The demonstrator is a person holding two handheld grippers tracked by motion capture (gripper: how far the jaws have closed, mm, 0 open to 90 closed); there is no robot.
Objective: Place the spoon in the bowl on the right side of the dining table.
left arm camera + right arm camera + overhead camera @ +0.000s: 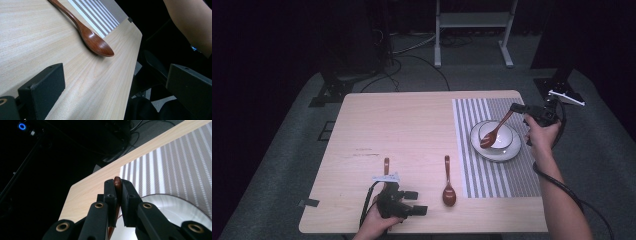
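My left claw (418, 202) released near table (412, 125) front edge, bare wood ahead; loose spoon (448, 182) just beside. Right claw (515, 108) grasps another spoon (495, 131), bowl-end in dish (495, 141)

- Brown wooden spoon (496, 131): tilted, bowl end down inside the white bowl (507, 139) on the plate (512, 152), near the table's right edge.
- Second spoon (448, 183): flat, near the front edge.
- Third spoon (386, 165): front-left, partly hidden.

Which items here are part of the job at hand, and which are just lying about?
In use: spoon held by the right hand-held gripper; bowl; plate; striped mat.
Lying about: middle spoon; left spoon; open left hand-held gripper.
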